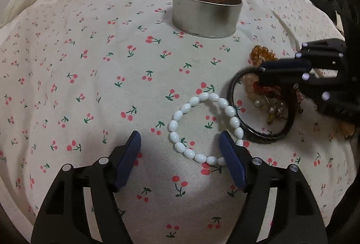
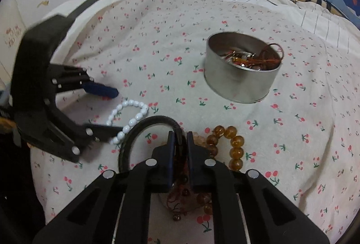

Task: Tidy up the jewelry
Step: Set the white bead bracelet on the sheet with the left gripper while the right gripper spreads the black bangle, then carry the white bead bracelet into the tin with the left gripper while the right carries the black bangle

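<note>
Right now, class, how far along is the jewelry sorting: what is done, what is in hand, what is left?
Done: the metal tin already holds a tangle of pieces. In hand: the right gripper is shut on the dark bangle; the left gripper is open beside the white bead bracelet. Left: that bracelet, the amber bead bracelet and small pieces inside the bangle on the cherry-print cloth.

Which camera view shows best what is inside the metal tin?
The right wrist view. It looks down into the tin and shows a tangle of jewelry with reddish cords. The left wrist view sees the tin more from the side: mostly its wall, with only a brown loop above the rim.
</note>
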Demonstrator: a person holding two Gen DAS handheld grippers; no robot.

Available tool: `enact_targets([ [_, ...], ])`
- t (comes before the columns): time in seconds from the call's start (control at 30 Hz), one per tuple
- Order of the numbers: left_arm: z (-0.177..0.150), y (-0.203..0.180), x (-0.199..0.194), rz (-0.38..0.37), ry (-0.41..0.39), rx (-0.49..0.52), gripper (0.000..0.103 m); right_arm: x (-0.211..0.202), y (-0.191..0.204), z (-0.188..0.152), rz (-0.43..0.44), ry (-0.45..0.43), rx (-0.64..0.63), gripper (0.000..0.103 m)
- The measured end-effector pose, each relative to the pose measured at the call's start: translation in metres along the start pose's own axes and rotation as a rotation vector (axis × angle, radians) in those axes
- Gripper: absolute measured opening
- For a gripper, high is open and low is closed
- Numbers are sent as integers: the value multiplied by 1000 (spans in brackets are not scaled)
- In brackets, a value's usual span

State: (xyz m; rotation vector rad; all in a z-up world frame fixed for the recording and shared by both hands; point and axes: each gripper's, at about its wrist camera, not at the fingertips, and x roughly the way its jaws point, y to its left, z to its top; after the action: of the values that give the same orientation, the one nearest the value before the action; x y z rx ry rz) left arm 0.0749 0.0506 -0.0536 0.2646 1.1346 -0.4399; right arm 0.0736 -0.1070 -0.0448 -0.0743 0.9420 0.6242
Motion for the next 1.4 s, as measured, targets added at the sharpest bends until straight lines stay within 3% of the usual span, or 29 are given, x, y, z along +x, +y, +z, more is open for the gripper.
enact_targets([
  [0.07, 0, 5, -1, -20, -2, -25, 61, -7, -5, 2, 9, -22, 27, 11],
  [0.2, 2, 16, -3, -52, -4, -70, 19, -23, -18, 4, -7, -60, 66, 11],
  [0.3, 2, 15, -5, -59, -11, -61, 7, -32, -31, 5, -60, -72, 98, 11],
  [0.43, 3, 13, -11, -66, -42, -58, 7, -39, -59, -1, -190, -49, 158, 11],
  [0.6, 4, 13, -3, -42, -15, -65, 9, -27, -86, -11, -238, 46, 231, 12],
  [0.67, 7, 14, -1, -58, -14, -78, 17, -22, -89, -13, -239, 71, 237, 19],
  [0.7, 7, 14, -1, -68, -17, -87, 31, -20, -88, -14, -238, 78, 238, 23],
  [0.73, 7, 14, -1, -71, -20, -90, 51, -18, -88, -15, -236, 85, 239, 24],
  [0.77, 8, 11, -1, -55, -21, -83, 59, -17, -86, -17, -239, 87, 238, 24],
  [0.83, 8, 4, 4, -16, -15, -46, 63, -16, -85, -18, -240, 87, 240, 24],
  [0.87, 7, -1, 6, 7, -14, -22, 63, -16, -86, -18, -236, 80, 249, 24],
  [0.9, 8, -5, 6, 10, -15, -14, 57, -17, -86, -18, -233, 76, 252, 16],
  [0.93, 8, -6, 5, -9, -15, -10, 37, -18, -87, -18, -231, 73, 255, 11],
  [1.0, 10, -6, 3, -12, -18, -14, 8, -24, -87, -17, -229, 45, 269, 9],
  [1.2, 11, -7, -8, 12, -72, 0, 7, -34, -96, -15, -227, -1, 326, 9],
  [1.3, 10, -6, 0, 9, -35, 0, 7, -22, -97, -19, -238, 51, 328, 11],
  [1.4, 11, -8, 5, 19, -18, -4, 8, -23, -93, -18, -251, 48, 306, 11],
])
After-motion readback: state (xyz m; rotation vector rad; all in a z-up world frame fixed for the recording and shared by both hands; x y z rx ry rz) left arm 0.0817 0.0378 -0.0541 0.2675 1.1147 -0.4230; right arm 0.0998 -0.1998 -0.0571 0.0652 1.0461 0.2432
